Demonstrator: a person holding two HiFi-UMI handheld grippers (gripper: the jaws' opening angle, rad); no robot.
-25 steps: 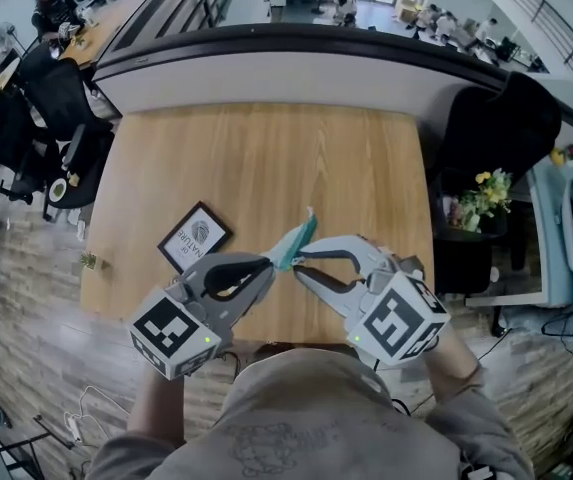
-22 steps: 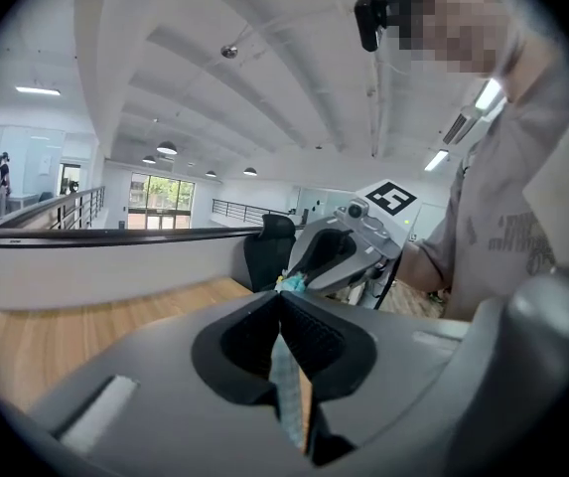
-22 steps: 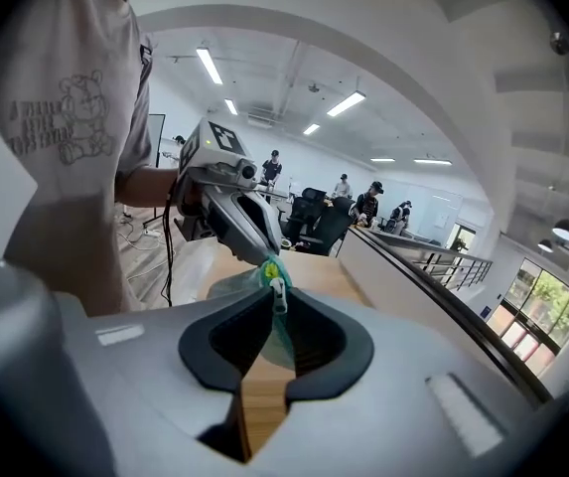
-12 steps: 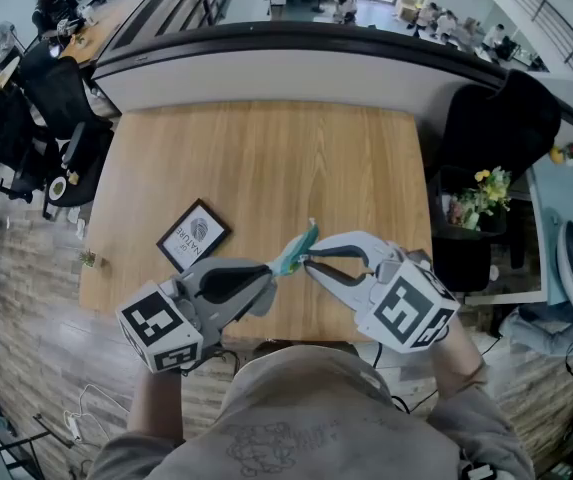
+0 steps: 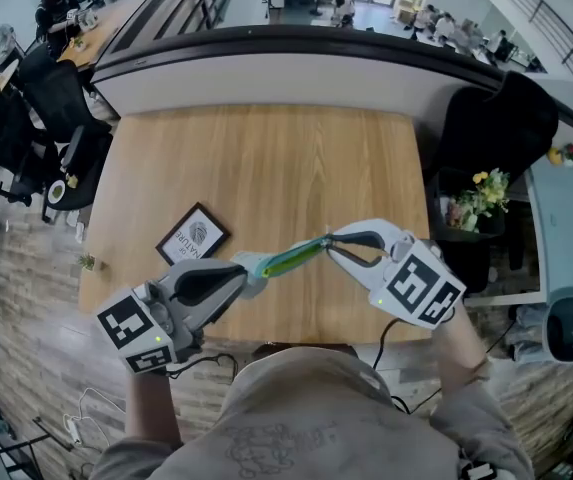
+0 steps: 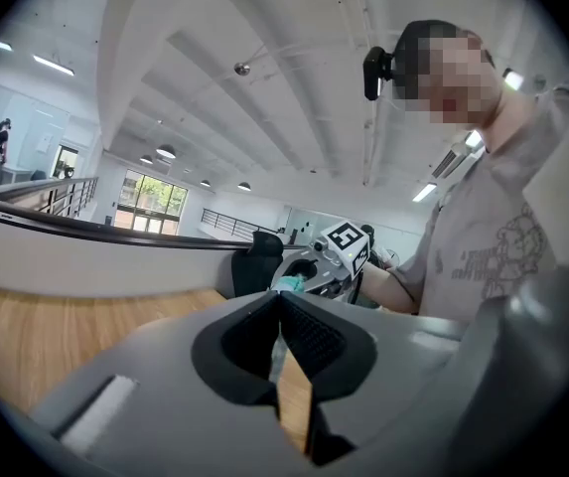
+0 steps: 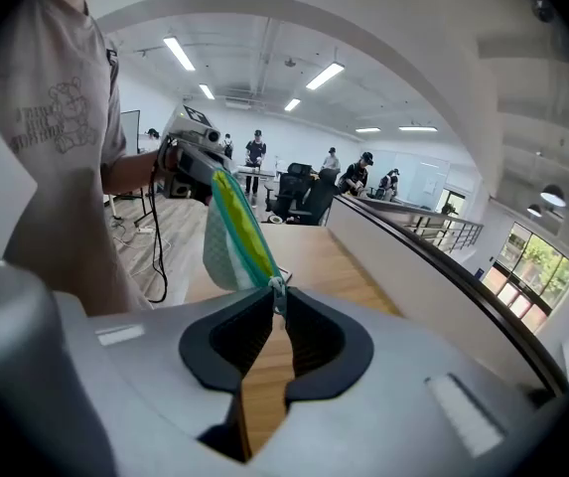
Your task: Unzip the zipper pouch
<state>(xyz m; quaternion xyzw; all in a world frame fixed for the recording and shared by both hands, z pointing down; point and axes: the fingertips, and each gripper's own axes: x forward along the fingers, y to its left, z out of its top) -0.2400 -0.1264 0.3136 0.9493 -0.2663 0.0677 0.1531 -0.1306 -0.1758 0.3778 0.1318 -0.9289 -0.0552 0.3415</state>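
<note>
With the left gripper (image 5: 254, 270) fingers clamped on the pouch (image 5: 291, 260) end and the right gripper (image 5: 329, 249) fingers clamped on the zipper pull (image 7: 275, 288), we judge unzipping under way; next, we draw the pull away from the left gripper.

**Matt plastic, soft cloth, grained wood**

The worktop (image 5: 266, 158) was pale wood with a fine straight grain and a low satin sheen. The zipper pouch (image 5: 291, 258) looked like thin, soft, matt cloth in teal and yellow-green. The left tool (image 5: 256, 266) and right tool (image 5: 328, 246) had smooth, matt grey plastic shells. Their pads (image 6: 309, 341) were black, finely ribbed and rubber-like. At centre left, a framed card (image 5: 194, 236) had a dark matt frame round a white, paper-like face.
</note>
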